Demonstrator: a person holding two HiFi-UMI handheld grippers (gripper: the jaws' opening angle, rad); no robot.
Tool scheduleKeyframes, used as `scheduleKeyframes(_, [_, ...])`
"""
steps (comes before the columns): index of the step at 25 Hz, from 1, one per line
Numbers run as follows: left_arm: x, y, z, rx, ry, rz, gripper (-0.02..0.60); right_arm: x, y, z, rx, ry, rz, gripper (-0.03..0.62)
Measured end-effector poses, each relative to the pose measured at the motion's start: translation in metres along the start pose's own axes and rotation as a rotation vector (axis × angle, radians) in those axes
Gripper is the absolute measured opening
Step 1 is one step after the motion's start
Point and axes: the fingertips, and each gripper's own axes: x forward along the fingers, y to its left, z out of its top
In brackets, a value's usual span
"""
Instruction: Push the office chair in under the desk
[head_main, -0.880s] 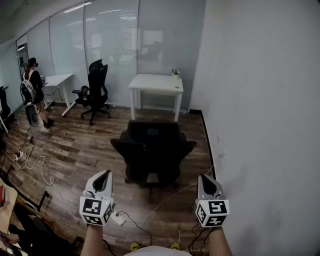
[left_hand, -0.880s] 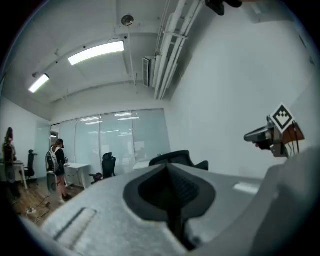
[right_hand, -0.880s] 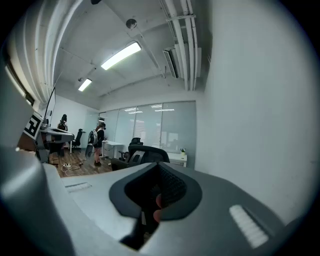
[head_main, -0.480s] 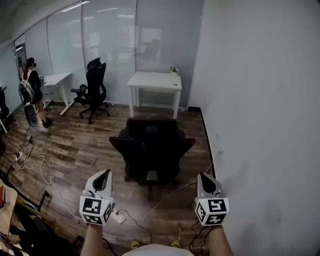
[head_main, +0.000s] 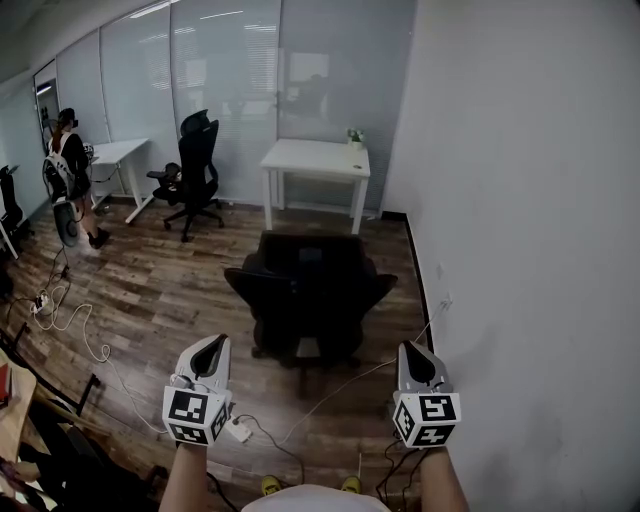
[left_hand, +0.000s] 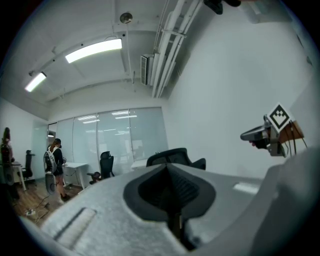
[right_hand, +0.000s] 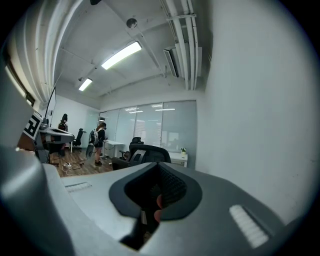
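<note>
Wood-floored office bounded by a glass partition at the far end and a white wall (head_main: 520, 200) on the right. The black office chair (head_main: 305, 290) stands in open floor, well apart from the white desk (head_main: 315, 160) and not yet under it. Chair and desk lie almost on one line running straight away from the person, so the push is judged to go directly forward along that line. The left gripper (head_main: 214, 346) and right gripper (head_main: 416, 352) are held level, short of the chair and not touching it. The chair sits between their two lines of aim, neither gripper clearly nearer. Both pairs of jaws are pressed together with nothing between them. The head view alone shows the gap from chair to desk, loose cables (head_main: 330, 395) on the floor near the chair base, a second chair (head_main: 195, 170) and a person (head_main: 70, 175) far left. Each gripper view shows only the chair's upper back above its closed jaws, not the base
</note>
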Motion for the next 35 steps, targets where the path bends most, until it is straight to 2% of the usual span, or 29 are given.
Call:
scheduleKeyframes(4, [0.001,-0.001,-0.003,0.0,0.006,-0.003,0.002,0.002,0.001,-0.002,0.0,0.003,0.0,0.005])
scheduleKeyframes(7, [0.0,-0.002,-0.003,-0.003,0.009,-0.011,0.034,0.001,0.001,-0.002,0.009,0.005,0.006,0.014])
scheduleKeyframes(11, [-0.002,-0.002,-0.006,-0.007,0.011,-0.012,0.074,0.0,0.007,-0.005,0.016,0.014,0.034,0.071])
scheduleKeyframes(15, [-0.002,0.0,-0.007,-0.013,0.01,-0.016,0.08,0.0,0.01,-0.009,0.005,0.034,0.045,0.115])
scheduleKeyframes(28, [-0.007,0.022,-0.02,-0.034,0.031,-0.011,0.104,0.018,0.028,-0.004,0.007,0.048,0.064,0.122])
scheduleKeyframes(35, [-0.023,0.058,-0.029,-0.036,0.027,-0.016,0.104,0.032,0.07,0.0,0.035,0.03,0.08,0.121])
